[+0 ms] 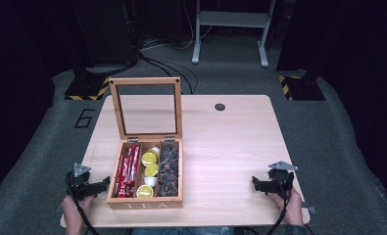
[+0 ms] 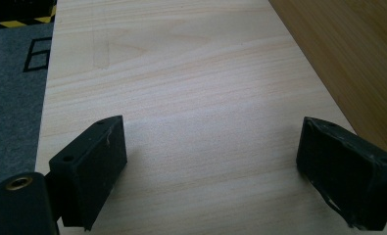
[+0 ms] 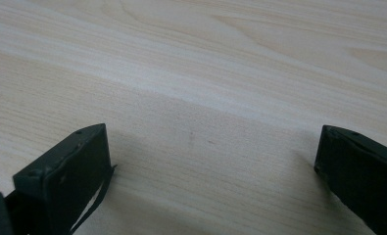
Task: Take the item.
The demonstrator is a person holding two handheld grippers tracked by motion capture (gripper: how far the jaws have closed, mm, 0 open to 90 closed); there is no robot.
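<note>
Left gripper (image 1: 99, 185): resting just left of the tea box (image 1: 145, 202), jaws spread, holding nothing; likely waiting.
Right gripper (image 1: 257, 185): lying well right of the box, jaws gaping, empty.
Tea box: sitting at the table (image 1: 230, 147) near edge, within easy reach.
Contents: red sachets (image 1: 128, 171), yellow-lidded cups (image 1: 150, 169), dark pieces (image 1: 170, 169) filling separate compartments.
Lid (image 1: 147, 107): standing open behind the box, exposing everything.

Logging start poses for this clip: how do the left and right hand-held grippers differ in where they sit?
The left hand-held gripper sits right beside the open tea box, whose wooden side shows in its own view; the right hand-held gripper sits far from the box, over bare table. Left is near the table's left edge, right near the right edge. Both are open and empty.
</note>
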